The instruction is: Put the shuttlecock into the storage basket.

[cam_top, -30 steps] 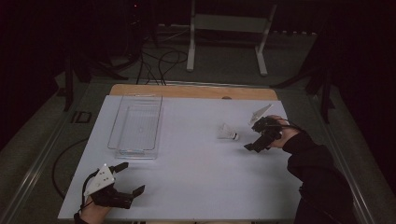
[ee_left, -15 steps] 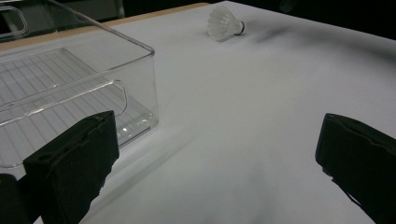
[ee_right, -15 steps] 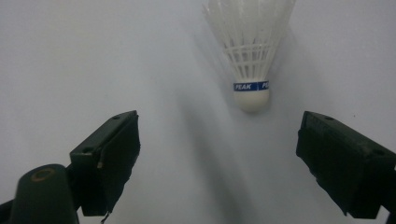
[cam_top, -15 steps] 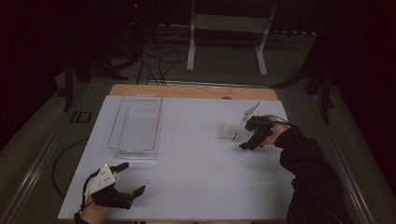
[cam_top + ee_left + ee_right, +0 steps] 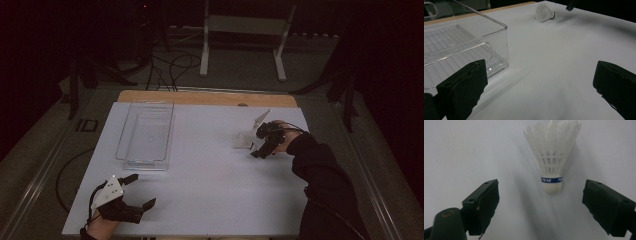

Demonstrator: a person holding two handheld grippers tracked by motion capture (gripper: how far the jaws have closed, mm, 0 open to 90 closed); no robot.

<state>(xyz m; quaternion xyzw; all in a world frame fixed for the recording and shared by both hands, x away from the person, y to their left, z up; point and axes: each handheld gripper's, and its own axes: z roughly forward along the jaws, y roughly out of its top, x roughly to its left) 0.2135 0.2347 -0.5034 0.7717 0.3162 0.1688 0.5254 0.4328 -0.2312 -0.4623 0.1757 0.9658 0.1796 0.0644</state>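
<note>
My right gripper (image 5: 541,202) has its jaws wide, the shuttlecock (image 5: 552,157) lying on the counter (image 5: 461,150) between them, feather tips cut off. My left gripper (image 5: 539,85), equally wide, holds nothing beside the clear bin (image 5: 461,47).

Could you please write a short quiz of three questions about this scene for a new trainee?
1. True or false: the right hand-held gripper is already shut on the shuttlecock.
2. Which thing stands nearest to the left hand-held gripper? A) the clear plastic bin B) the shuttlecock C) the white stand
3. Fill in: the word printed on the blue band of the shuttlecock is ____.

Key:
1. False. Its jaws are open on both sides of the cork end, and the shuttlecock lies on the white table.
2. A.
3. PEAK.
</note>
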